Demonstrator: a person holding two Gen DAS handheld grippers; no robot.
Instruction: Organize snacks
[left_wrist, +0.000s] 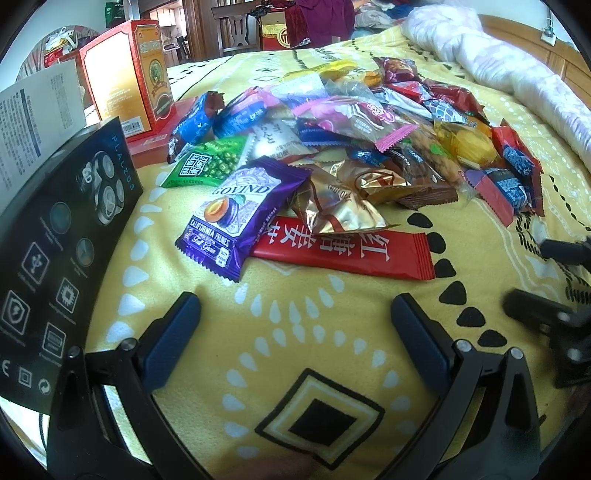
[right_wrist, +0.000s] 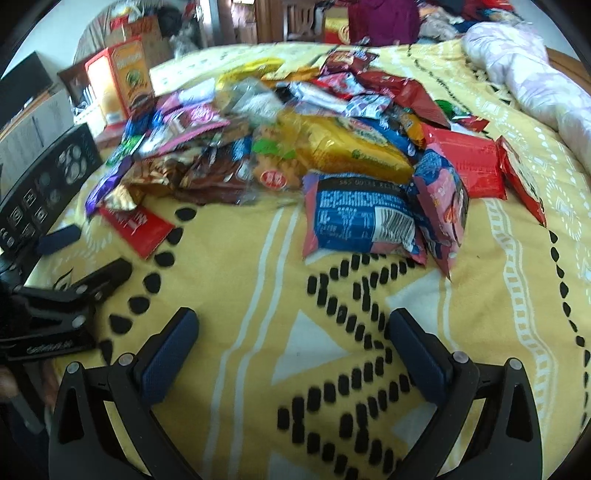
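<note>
A heap of wrapped snacks (left_wrist: 354, 122) lies on a yellow patterned blanket (left_wrist: 295, 332). Nearest in the left wrist view are a purple prune packet (left_wrist: 236, 214), a long red sachet (left_wrist: 343, 251), a gold wrapper (left_wrist: 332, 206) and a green pea packet (left_wrist: 207, 162). My left gripper (left_wrist: 295, 306) is open and empty, just short of the red sachet. In the right wrist view a blue and pink packet (right_wrist: 362, 218) and a yellow bag (right_wrist: 343, 147) lie ahead. My right gripper (right_wrist: 293, 325) is open and empty over bare blanket (right_wrist: 258, 369), short of the heap (right_wrist: 295, 129).
A black box (left_wrist: 55, 266) stands at the left, a red and gold box (left_wrist: 129, 77) behind it. A rolled pale quilt (left_wrist: 517, 66) lies along the right. The right gripper's fingers (left_wrist: 561, 251) show at the left view's right edge; the left gripper's fingers (right_wrist: 59, 236) show at the right view's left.
</note>
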